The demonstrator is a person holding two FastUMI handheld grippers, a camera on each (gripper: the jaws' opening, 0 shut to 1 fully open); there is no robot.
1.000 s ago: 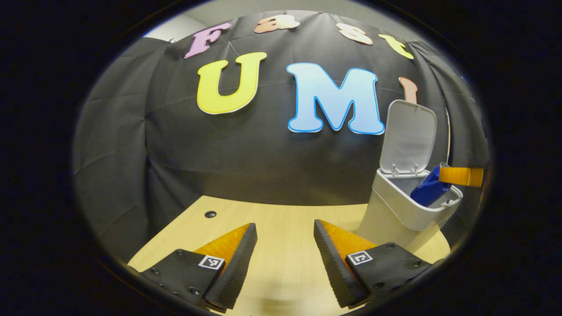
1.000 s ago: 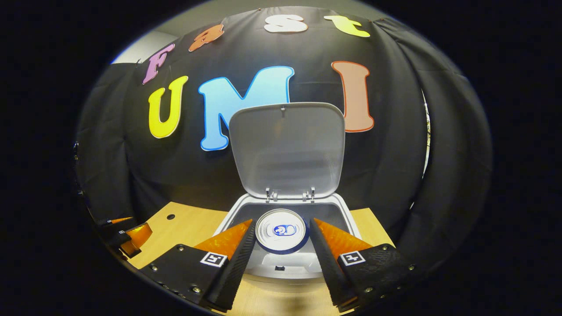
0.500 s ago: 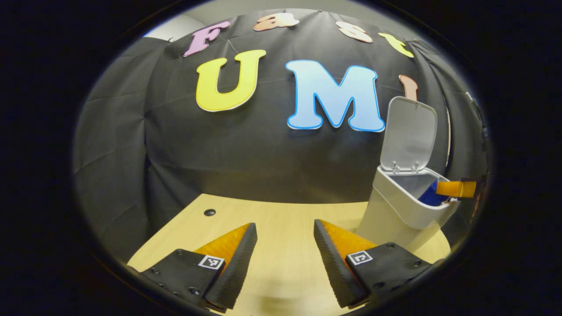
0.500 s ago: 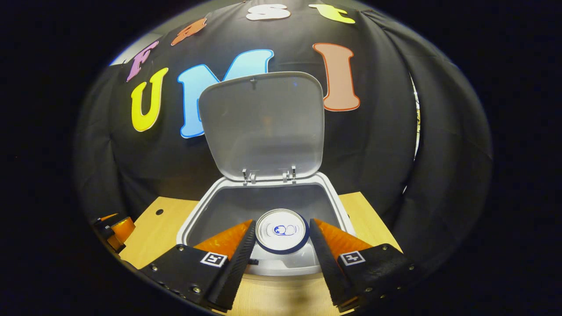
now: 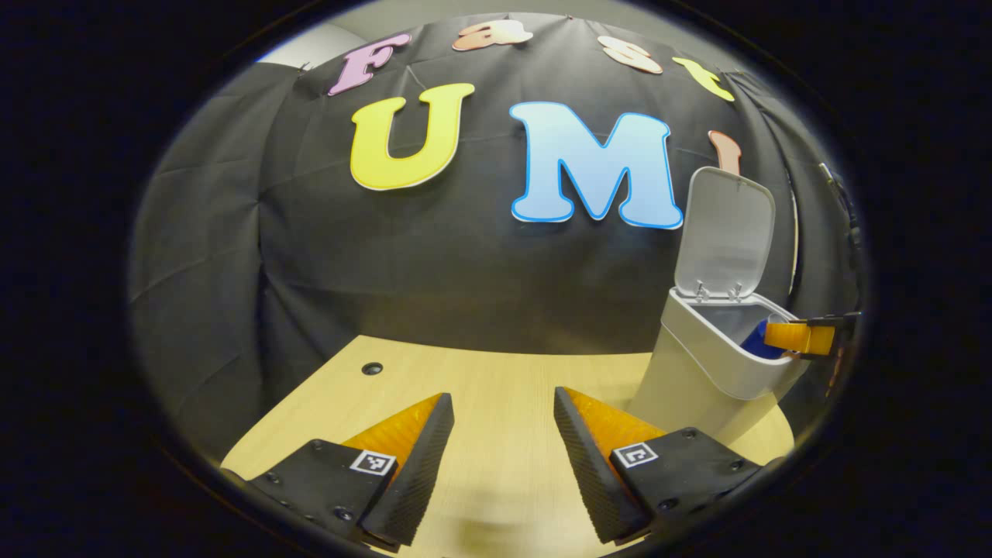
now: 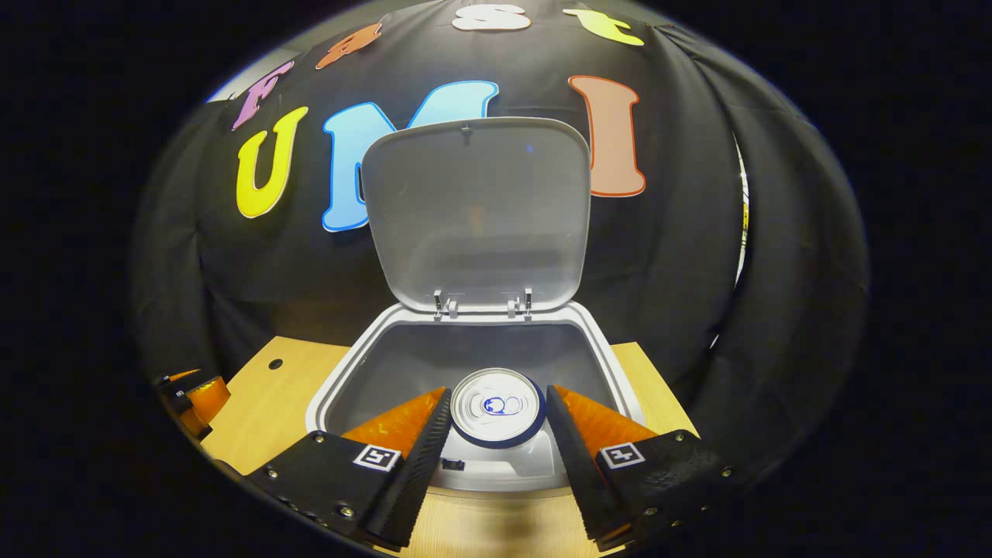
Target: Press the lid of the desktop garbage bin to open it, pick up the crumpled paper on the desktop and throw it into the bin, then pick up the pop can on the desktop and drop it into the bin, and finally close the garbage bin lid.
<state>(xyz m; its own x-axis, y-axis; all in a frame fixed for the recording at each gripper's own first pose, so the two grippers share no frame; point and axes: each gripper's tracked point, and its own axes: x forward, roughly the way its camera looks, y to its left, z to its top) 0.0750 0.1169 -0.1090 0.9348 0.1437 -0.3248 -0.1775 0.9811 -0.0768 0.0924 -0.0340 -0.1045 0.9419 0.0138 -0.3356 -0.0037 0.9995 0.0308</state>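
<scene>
In the right gripper view my right gripper (image 6: 497, 409) is shut on the blue pop can (image 6: 497, 404), whose silver top faces the camera, over the front of the white bin's opening (image 6: 473, 353). The lid (image 6: 477, 213) stands upright behind it. In the left gripper view the bin (image 5: 701, 364) sits at the right with its lid (image 5: 725, 232) raised, and the can's blue body (image 5: 753, 341) dips into the mouth beside the right gripper's finger (image 5: 798, 337). My left gripper (image 5: 504, 449) hangs open over the wooden desktop (image 5: 496, 387), left of the bin. The crumpled paper is out of sight.
The desktop has a small round hole (image 5: 372, 368) near its back left. Black cloth closes off the back and sides. In the right gripper view the left gripper (image 6: 194, 395) sits low at the far left, beside the bin.
The right gripper has carried the can lower and nearer the bin's mouth, so less of its blue body shows above the rim. The left gripper has barely shifted.
</scene>
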